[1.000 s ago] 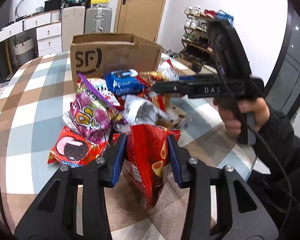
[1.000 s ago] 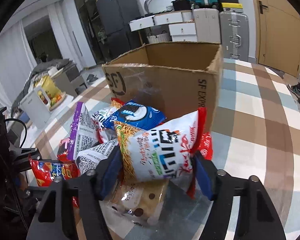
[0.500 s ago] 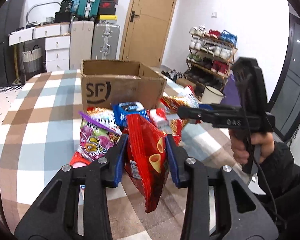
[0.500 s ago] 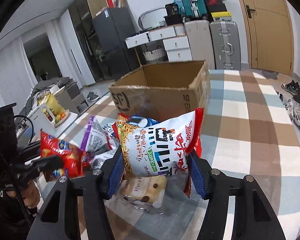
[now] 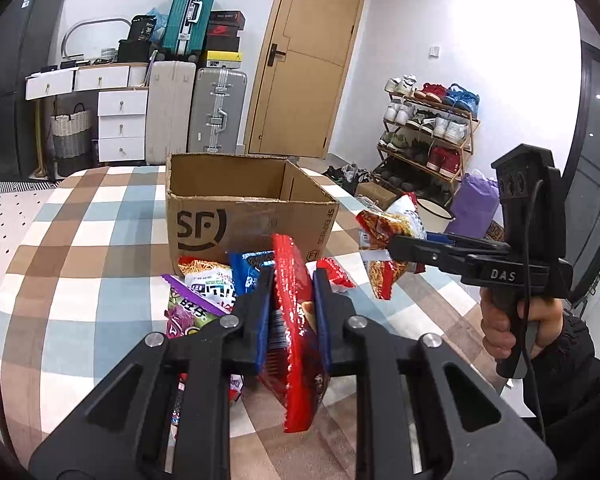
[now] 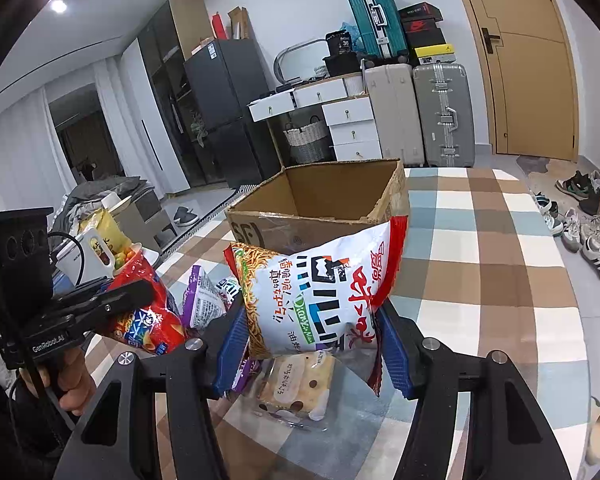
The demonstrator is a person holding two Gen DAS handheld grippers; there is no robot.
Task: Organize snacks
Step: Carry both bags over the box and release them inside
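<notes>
Bench (image 5: 80,248) (image 6: 496,248): covered by a checked cloth in brown, blue and white squares.

Resting on it:
- Cardboard box (image 5: 244,220) (image 6: 320,208), open at the top, upright, marked "SF" on one side.
- Snack pile directly in front of the box: a noodle packet (image 5: 210,282), a blue packet (image 5: 248,276) beside it, and a purple packet (image 5: 190,312) (image 6: 202,300) nearer the camera. The packets touch or overlap one another.
- A clear-wrapped cake with dark chips (image 6: 296,388), lying flat at the near side of the pile.
</notes>
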